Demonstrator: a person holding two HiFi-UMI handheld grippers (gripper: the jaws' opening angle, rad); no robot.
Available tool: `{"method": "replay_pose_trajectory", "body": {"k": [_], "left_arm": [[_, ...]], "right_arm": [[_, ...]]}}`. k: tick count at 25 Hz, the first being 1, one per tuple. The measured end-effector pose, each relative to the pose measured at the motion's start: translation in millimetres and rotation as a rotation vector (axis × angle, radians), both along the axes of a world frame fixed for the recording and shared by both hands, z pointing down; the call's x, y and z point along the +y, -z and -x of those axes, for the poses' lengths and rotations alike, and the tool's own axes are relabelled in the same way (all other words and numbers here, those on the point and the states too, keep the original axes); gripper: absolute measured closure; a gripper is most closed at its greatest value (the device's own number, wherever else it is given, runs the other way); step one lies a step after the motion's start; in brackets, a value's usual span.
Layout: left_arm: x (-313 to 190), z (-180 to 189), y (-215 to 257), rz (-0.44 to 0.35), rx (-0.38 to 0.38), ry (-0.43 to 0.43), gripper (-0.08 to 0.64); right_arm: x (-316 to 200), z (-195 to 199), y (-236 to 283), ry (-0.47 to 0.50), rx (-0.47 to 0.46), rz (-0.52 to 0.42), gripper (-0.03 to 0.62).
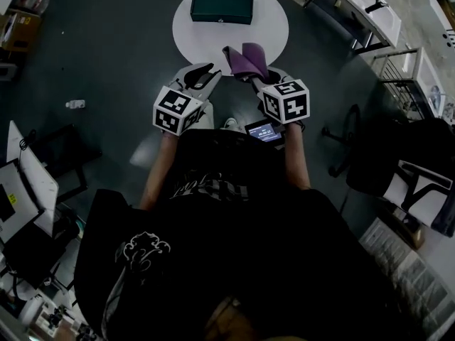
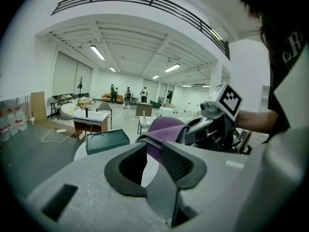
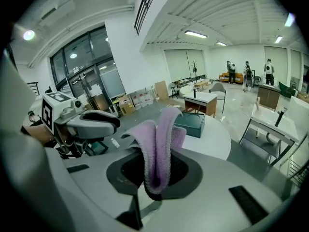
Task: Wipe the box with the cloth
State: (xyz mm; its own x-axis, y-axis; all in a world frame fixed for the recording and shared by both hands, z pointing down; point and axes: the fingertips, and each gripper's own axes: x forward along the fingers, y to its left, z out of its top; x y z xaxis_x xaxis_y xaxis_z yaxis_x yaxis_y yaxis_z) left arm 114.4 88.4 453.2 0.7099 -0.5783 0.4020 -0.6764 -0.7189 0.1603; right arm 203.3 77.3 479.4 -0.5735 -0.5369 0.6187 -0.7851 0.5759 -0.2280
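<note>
A dark green box (image 1: pixel 222 6) lies on the far half of a round white table (image 1: pixel 274 30); it also shows in the left gripper view (image 2: pixel 107 141) and the right gripper view (image 3: pixel 190 122). My right gripper (image 1: pixel 254 74) is shut on a folded purple cloth (image 1: pixel 247 60), which stands up out of its jaws (image 3: pixel 157 149) over the table's near edge. My left gripper (image 1: pixel 202 73) hangs just to its left, open, with nothing between its pads (image 2: pixel 181 166). Through that gap the cloth (image 2: pixel 164 129) and the right gripper (image 2: pixel 212 124) are visible. Both grippers are short of the box.
A dark office chair (image 1: pixel 370 155) stands at the right and a white desk (image 1: pixel 362 9) at the top right. A small lit screen (image 1: pixel 264 131) sits below the right gripper. A monitor (image 1: pixel 28 183) is at the left. Several people stand far off in the hall.
</note>
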Motion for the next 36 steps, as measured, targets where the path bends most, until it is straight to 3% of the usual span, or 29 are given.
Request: {"method": "replay_pose_trajectory", "body": {"k": [12, 22, 36], "left_arm": [[41, -14, 9, -0.003, -0.039, -0.021, 0.459], [55, 13, 10, 0.000, -0.025, -0.044, 0.459], [50, 27, 21, -0.034, 0.000, -0.072, 0.458]], "right_arm": [[37, -8, 3, 0.007, -0.049, 0.000, 0.537], [50, 22, 5, -0.003, -0.037, 0.005, 0.537], [52, 32, 11, -0.040, -0.010, -0.006, 0.537]]}}
